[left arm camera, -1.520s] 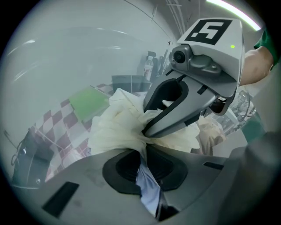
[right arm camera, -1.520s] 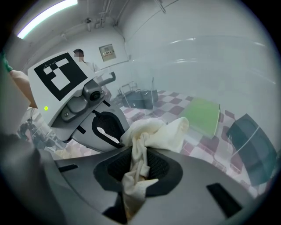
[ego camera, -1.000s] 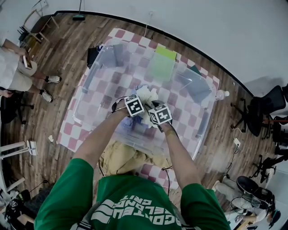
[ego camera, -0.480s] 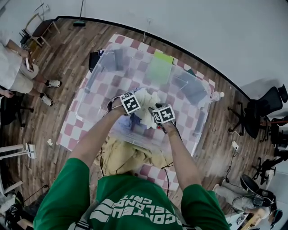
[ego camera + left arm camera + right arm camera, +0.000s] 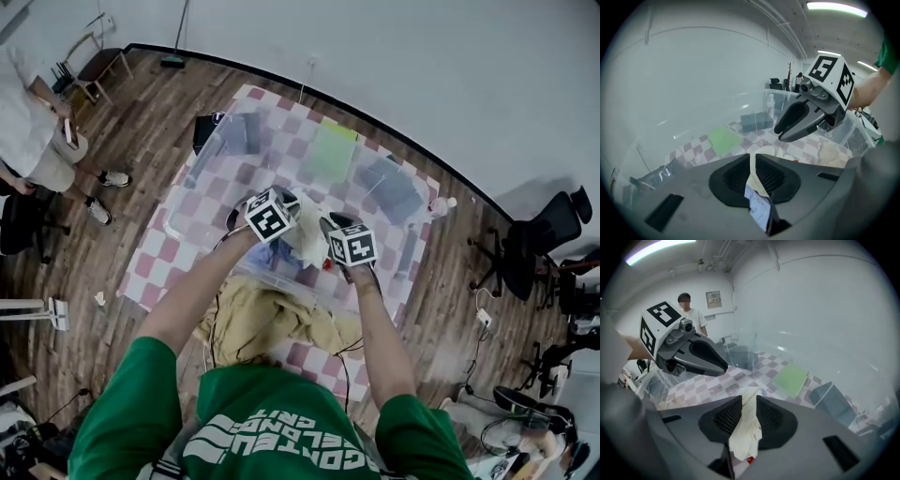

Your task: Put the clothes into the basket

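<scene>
- Green short-sleeved T-shirt (image 5: 272, 427), white lettering and stripes printed on it.
- Thin black cables (image 5: 214, 323) along both forearms.
- Left cube (image 5: 272, 215), right cube (image 5: 354, 246): white, black square markers.

**Cream garment up over the clear bin, tan one outside it**

The crumpled cream-white garment (image 5: 307, 232) hangs bunched above the near half of the clear plastic storage bin (image 5: 192, 173). It is lifted at two spots, with folds drooping between them. A pale blue fabric (image 5: 281, 253) shows just under its left side; I cannot tell whether it is the same piece. The bin stands upright and open-topped on the pink-and-white checked cover (image 5: 150, 267). A mustard-tan garment (image 5: 262, 323) lies rumpled outside the bin, against its near wall.
</scene>
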